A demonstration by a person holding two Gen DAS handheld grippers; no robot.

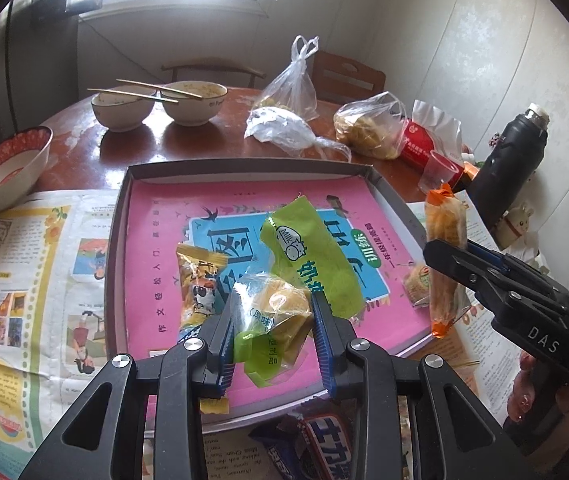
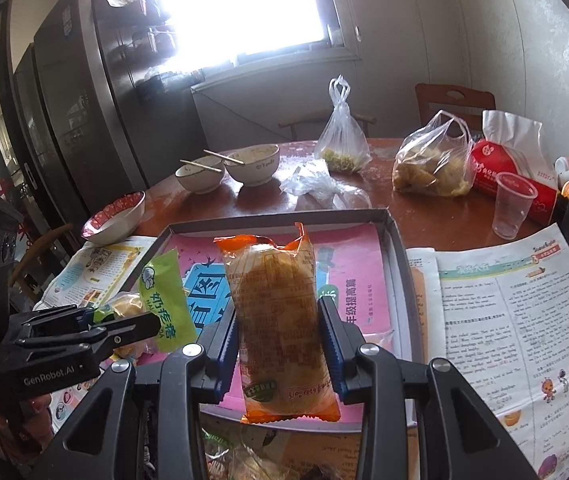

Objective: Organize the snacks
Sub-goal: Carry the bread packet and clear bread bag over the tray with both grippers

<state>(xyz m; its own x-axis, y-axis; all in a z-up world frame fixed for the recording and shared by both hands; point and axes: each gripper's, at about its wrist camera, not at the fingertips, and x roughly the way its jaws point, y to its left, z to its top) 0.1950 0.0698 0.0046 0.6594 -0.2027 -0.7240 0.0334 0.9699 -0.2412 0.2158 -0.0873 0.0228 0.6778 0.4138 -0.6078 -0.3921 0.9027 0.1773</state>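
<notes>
My left gripper is shut on a green snack packet with a yellow cake inside, held above the grey box. The box is lined with a pink book. On the book lies a yellow-orange snack packet, and a small round snack rests near the right wall. My right gripper is shut on an orange bread packet, upright over the box's near right part. The left wrist view shows the right gripper at the right; the right wrist view shows the left gripper at the left.
A blue snack packet lies in front of the box. Newspaper flanks the box. Behind it on the round table stand bowls with chopsticks, a red-rimmed bowl, plastic bags, a red tissue pack, a clear cup and a black flask.
</notes>
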